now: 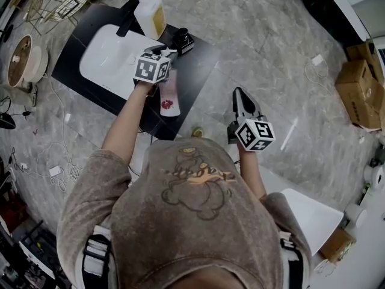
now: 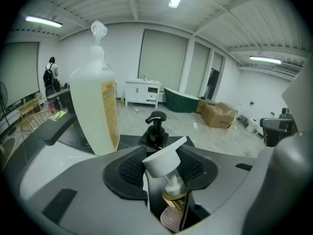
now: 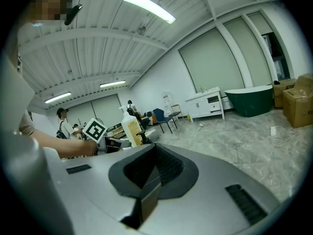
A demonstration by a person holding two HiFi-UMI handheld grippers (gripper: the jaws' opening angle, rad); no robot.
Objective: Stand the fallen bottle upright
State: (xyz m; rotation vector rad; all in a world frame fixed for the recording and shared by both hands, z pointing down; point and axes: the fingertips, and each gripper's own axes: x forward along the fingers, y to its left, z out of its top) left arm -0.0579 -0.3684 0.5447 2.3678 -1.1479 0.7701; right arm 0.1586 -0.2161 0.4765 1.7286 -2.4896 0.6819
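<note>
L tool (image 2: 164,156) pinches pump bottle (image 2: 174,195) at neck, over black tabletop (image 1: 198,65). Bottle's long axis runs along jaws, pump fwd, tilted. R tool (image 1: 239,96) pressed together, empty, well apart.

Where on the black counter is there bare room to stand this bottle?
Bare black counter lies right of the pink bottle in the left hand-held gripper, between the black pump bottle and the near edge. The far edge is crowded: the large yellow bottle and black pump bottle stand there beside the white basin.
</note>
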